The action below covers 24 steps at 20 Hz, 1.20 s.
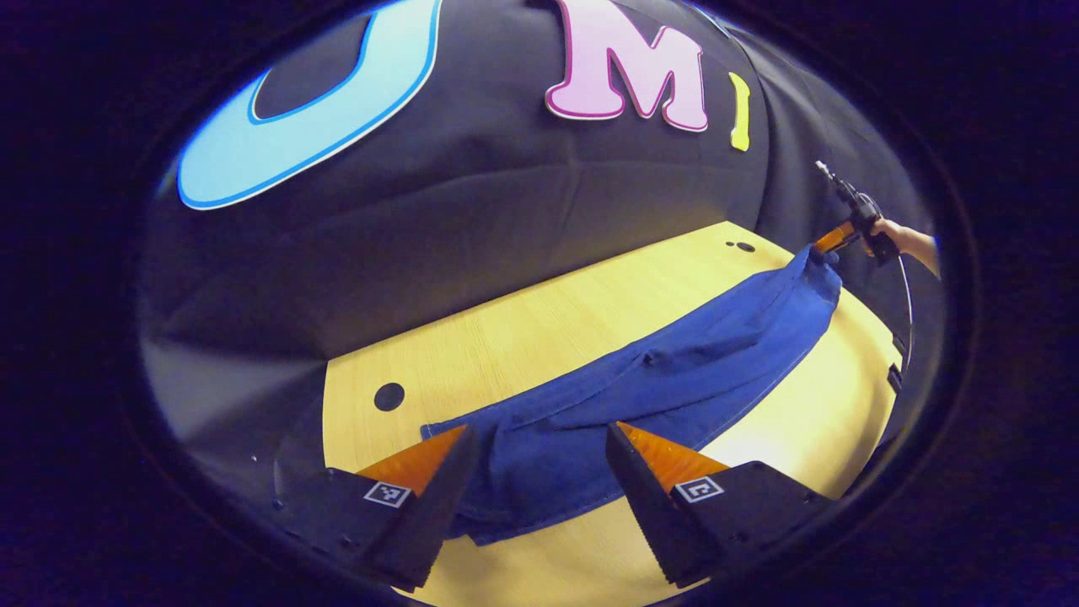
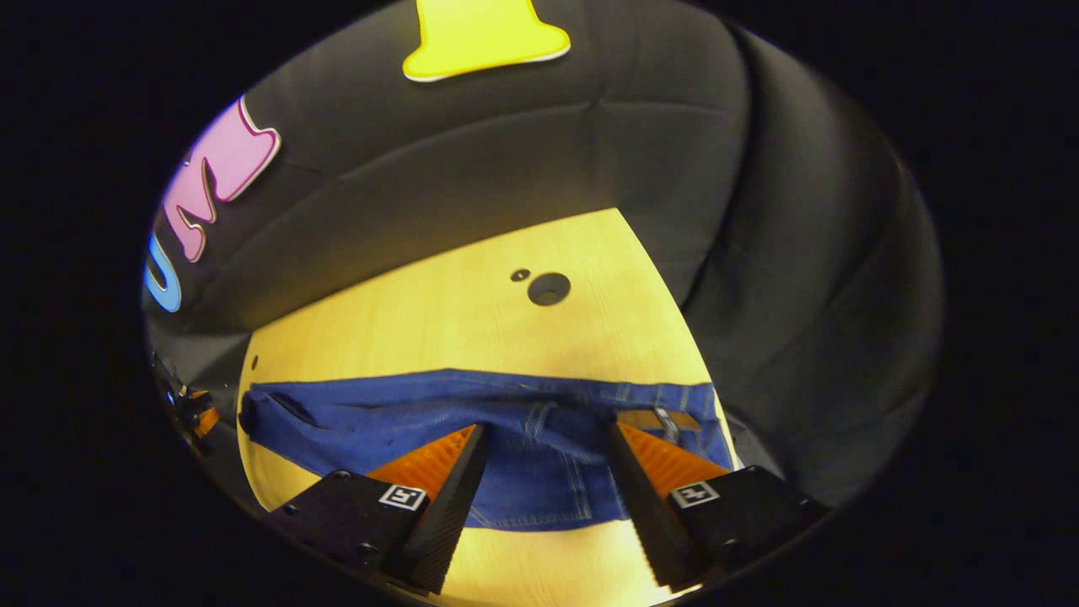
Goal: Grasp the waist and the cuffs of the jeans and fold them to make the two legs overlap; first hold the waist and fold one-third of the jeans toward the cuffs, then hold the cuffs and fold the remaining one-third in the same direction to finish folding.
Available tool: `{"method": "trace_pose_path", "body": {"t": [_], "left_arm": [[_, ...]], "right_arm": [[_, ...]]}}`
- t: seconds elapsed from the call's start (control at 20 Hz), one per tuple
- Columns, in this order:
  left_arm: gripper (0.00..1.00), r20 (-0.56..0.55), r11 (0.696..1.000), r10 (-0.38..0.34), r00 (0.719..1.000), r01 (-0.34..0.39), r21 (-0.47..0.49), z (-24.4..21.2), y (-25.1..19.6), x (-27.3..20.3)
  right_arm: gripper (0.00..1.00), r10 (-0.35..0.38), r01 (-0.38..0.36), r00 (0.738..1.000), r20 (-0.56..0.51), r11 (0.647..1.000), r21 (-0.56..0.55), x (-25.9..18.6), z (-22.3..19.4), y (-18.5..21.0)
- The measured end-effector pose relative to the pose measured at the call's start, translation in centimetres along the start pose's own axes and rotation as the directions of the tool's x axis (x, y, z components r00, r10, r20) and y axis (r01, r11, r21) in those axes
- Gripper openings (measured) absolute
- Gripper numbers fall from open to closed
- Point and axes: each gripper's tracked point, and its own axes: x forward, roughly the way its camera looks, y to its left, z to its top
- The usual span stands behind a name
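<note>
The jeans (image 1: pixel 674 379) lie stretched out along the pale wooden tabletop (image 1: pixel 523 329), the blue denim running as one long band from the near edge toward the far corner. In the left gripper view the left gripper (image 1: pixel 538 455) hangs just above the cuff end, its jaws spread wide with denim showing in the gap between them; neither finger presses on the cloth. The hem there lies flat on the wood with one corner (image 1: pixel 432 432) poking out to the side. At the far end of the band the right gripper (image 1: pixel 830 244) meets the waist, held by a hand (image 1: pixel 893 234), and the cloth there rises a little toward it; at that distance I cannot tell whether it is pinching the fabric. In the right gripper view the right gripper's jaws also stand spread apart over the waist (image 2: pixel 590 405), where the belt loops, seams and a tan patch (image 2: pixel 645 417) are visible. The denim passes between and under the fingers without being clamped. Round dark holes mark the tabletop beyond the jeans: one (image 1: pixel 389 396) near the cuffs, and a larger (image 2: pixel 549 288) and a smaller one past the waist.
</note>
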Motion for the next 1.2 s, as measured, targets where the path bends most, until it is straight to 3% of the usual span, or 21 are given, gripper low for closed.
{"method": "trace_pose_path", "body": {"t": [0.05, 0.2, 0.3, 0.4, 0.55, 0.65, 0.75, 0.85, 0.95, 1.05, 1.1, 1.15, 1.2], "left_arm": [[0.98, 0.007, 1.0, -0.002, 1.0, 0.002, -0.025, 0.0, -0.6, -0.9], [0.98, 0.043, 1.0, -0.007, 0.999, 0.008, -0.017, 0.7, -3.4, -4.1], [0.98, 0.085, 1.0, -0.018, 0.996, 0.017, 0.004, 1.6, -5.5, -5.9], [0.98, 0.123, 0.999, -0.043, 0.992, 0.044, -0.006, 2.2, -8.5, -7.4], [0.98, 0.162, 0.995, -0.088, 0.983, 0.094, -0.027, 3.0, -12.6, -8.7], [0.98, 0.159, 0.994, -0.108, 0.981, 0.112, -0.012, 3.1, -14.3, -9.0], [0.98, 0.139, 0.995, -0.102, 0.985, 0.101, 0.011, 3.2, -14.5, -8.5], [0.98, 0.119, 0.995, -0.097, 0.988, 0.096, 0.012, 3.4, -14.8, -7.7], [0.98, 0.097, 0.996, -0.089, 0.991, 0.091, -0.015, 3.3, -15.0, -6.6], [0.98, 0.082, 0.996, -0.082, 0.993, 0.086, -0.039, 3.0, -15.2, -5.8], [0.98, 0.086, 0.995, -0.085, 0.993, 0.089, -0.041, 3.0, -15.3, -5.6], [0.98, 0.091, 0.995, -0.086, 0.992, 0.09, -0.048, 3.1, -15.2, -5.5], [0.98, 0.096, 0.994, -0.081, 0.992, 0.087, -0.061, 2.9, -14.9, -5.5]], "right_arm": [[0.94, -0.007, 0.007, 1.0, 0.007, 1.0, 0.004, -0.5, 0.3, -0.4], [0.98, -0.007, 0.004, 0.995, 0.097, 0.999, 0.038, -1.2, 0.9, -1.4], [0.98, -0.029, 0.005, 0.993, 0.115, 0.98, 0.2, -1.3, 0.5, -1.8], [0.98, -0.043, 0.003, 0.995, 0.095, 0.921, 0.39, -1.1, -1.1, -2.7], [0.98, -0.051, 0.015, 0.998, 0.043, 0.804, 0.594, 0.0, -3.3, -3.4], [0.98, -0.074, 0.042, 0.997, 0.018, 0.728, 0.684, 0.3, -3.9, -4.2], [0.94, -0.103, -0.007, 0.99, 0.094, 0.633, 0.774, -0.6, -1.4, -5.7], [0.9, -0.111, -0.021, 0.988, 0.108, 0.596, 0.803, -1.3, -1.2, -6.4], [0.61, -0.143, -0.001, 0.984, 0.107, 0.598, 0.801, -1.4, -0.9, -7.2], [0.32, -0.134, -0.035, 0.98, 0.144, 0.599, 0.8, -1.5, 0.5, -6.5], [0.22, -0.137, -0.038, 0.979, 0.15, 0.599, 0.8, -1.8, 1.1, -6.6], [0.21, -0.139, -0.048, 0.977, 0.16, 0.589, 0.807, -1.9, 1.5, -6.6], [0.12, -0.144, -0.063, 0.972, 0.183, 0.592, 0.803, -2.7, 2.1, -6.8]]}}
